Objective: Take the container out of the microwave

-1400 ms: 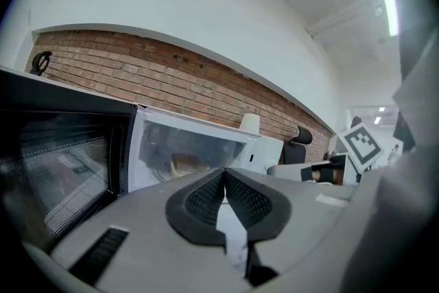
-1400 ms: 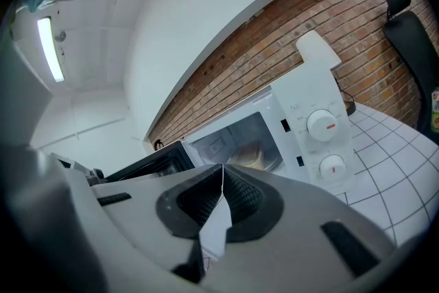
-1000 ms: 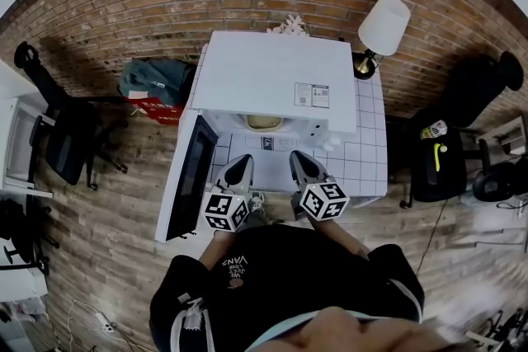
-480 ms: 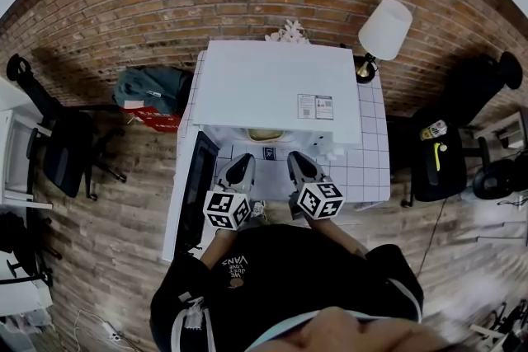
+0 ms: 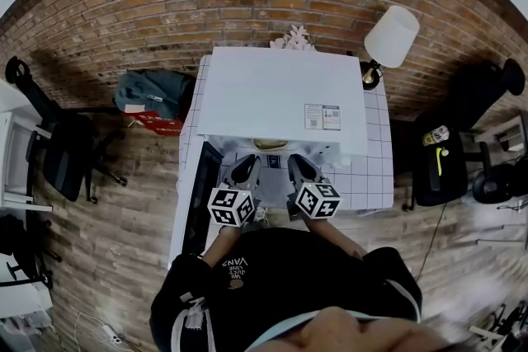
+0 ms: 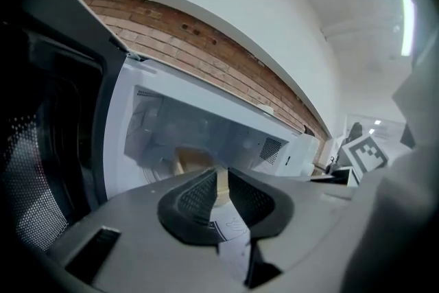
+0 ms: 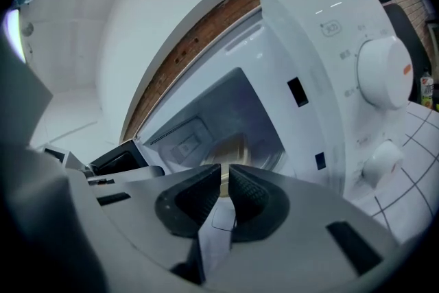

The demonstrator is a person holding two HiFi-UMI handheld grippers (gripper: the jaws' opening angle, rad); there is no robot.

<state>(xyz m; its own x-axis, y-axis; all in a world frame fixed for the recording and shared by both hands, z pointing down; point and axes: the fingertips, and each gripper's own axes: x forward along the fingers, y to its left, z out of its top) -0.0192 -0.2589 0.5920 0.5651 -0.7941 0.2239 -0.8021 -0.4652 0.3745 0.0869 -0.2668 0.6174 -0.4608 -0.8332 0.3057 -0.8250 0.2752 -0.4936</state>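
A white microwave (image 5: pixel 280 95) stands on a tiled table (image 5: pixel 375 169) with its door (image 5: pixel 200 194) swung open to the left. A tan container (image 5: pixel 270 144) sits inside on the cavity floor, also seen as the container (image 6: pixel 195 160) and the container (image 7: pixel 230 147). My left gripper (image 5: pixel 246 165) hangs just before the opening; its jaws have just been opening, a narrow gap shows at the left gripper (image 6: pixel 223 182), and nothing is between them. My right gripper (image 5: pixel 299 163) is beside it, shut and empty, as the right gripper (image 7: pixel 225 182) shows.
A white lamp (image 5: pixel 391 37) stands at the table's back right corner. The microwave's dials (image 7: pixel 384 72) are to the right of the opening. An office chair (image 5: pixel 62 148) and a dark bag (image 5: pixel 153 91) are on the wooden floor at left, another chair (image 5: pixel 437 169) at right.
Both grippers have moved forward together, up to the mouth of the open microwave. The container has not moved.
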